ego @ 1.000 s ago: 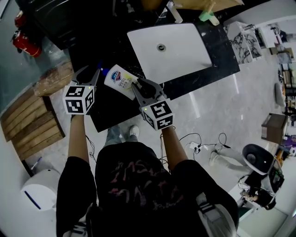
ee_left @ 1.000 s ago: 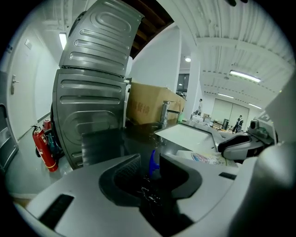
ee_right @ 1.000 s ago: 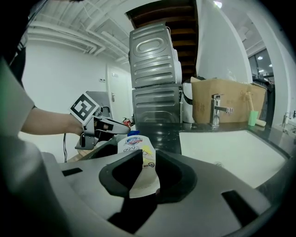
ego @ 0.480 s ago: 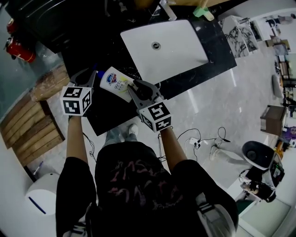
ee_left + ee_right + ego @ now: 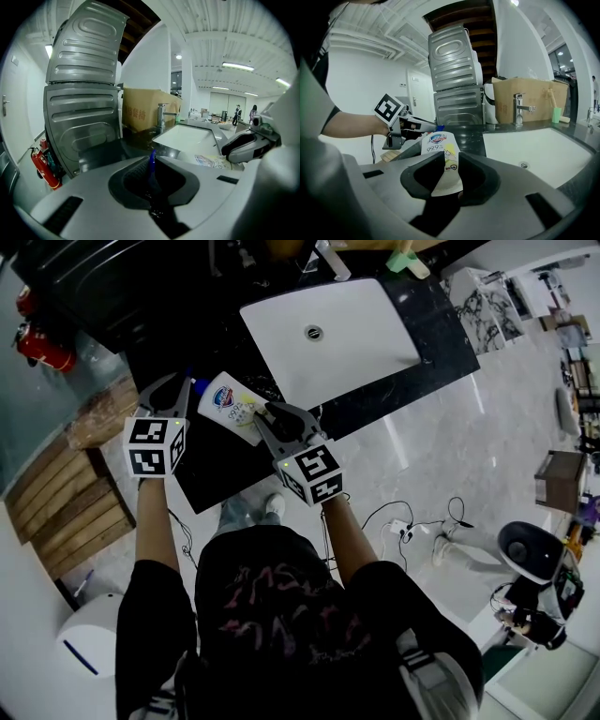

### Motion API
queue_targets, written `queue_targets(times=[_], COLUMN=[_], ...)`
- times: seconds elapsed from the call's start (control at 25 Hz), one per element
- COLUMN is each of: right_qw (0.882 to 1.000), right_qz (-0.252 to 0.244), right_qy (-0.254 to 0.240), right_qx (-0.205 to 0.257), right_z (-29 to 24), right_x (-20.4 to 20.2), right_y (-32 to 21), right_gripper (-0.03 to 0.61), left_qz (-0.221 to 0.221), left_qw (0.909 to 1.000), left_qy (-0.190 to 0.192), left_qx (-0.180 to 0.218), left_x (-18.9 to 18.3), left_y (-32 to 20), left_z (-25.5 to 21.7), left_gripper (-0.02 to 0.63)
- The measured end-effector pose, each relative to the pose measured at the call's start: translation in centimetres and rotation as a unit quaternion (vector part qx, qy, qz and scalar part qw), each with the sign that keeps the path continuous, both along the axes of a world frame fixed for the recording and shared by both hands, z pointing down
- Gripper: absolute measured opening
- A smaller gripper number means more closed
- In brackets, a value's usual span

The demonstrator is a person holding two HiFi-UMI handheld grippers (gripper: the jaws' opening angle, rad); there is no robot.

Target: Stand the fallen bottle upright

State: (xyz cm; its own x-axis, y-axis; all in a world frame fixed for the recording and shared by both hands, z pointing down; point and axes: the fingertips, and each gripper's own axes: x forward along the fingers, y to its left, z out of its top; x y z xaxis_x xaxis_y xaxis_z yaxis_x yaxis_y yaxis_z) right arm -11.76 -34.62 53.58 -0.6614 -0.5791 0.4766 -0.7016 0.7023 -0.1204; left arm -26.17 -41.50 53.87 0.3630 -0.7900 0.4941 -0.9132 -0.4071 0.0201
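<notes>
Both grippers are on the bottle (image 5: 232,405)! It sits left of centre in the head view, above the black counter (image 5: 214,461), just below and left of the white sink (image 5: 330,332). It lies slanted across the frame, blue cap (image 5: 199,385) up-left, base down-right.

Left gripper (image 5: 174,390): its own view shows the jaws pinched onto that blue cap (image 5: 151,161), only a thin blue sliver poking up between the pads.

Right gripper (image 5: 268,414): its jaws are clamped on the base end of the bottle (image 5: 441,149), white body wedged between the two pads and leaning away toward the left gripper (image 5: 404,125) at the far end.

Hard to call: from above, the bottle's own body covers its underside, so I can't tell whether it touches the counter. The very bottom of the base is swallowed by the right gripper (image 5: 447,161).
</notes>
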Motion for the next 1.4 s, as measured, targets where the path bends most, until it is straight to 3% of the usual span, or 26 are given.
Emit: queue_targets(times=[0.44, 0.8, 1.12, 1.4], right_qw=[0.999, 0.999, 0.998, 0.999], right_qz=[0.004, 0.007, 0.012, -0.001], right_qy=[-0.032, -0.047, -0.065, -0.048], right_qx=[0.012, 0.012, -0.001, -0.001], right_z=[-0.3, -0.1, 0.6, 1.1], right_x=[0.9, 2.5, 3.9, 4.0], right_y=[0.5, 1.7, 3.3, 4.6], right_gripper=[0.094, 0.092, 0.095, 0.106], left_qz=[0.02, 0.066, 0.113, 0.13], left_qw=[0.9958, 0.9848, 0.9789, 0.9766], left_qy=[-0.054, -0.102, -0.093, -0.084], left_qx=[0.071, 0.124, 0.142, 0.15], left_x=[2.5, 7.8, 12.9, 15.0], left_y=[0.8, 3.6, 6.9, 9.7], left_z=[-6.8, -11.9, -14.1, -14.6], left_gripper=[0.046, 0.046, 0.046, 0.041])
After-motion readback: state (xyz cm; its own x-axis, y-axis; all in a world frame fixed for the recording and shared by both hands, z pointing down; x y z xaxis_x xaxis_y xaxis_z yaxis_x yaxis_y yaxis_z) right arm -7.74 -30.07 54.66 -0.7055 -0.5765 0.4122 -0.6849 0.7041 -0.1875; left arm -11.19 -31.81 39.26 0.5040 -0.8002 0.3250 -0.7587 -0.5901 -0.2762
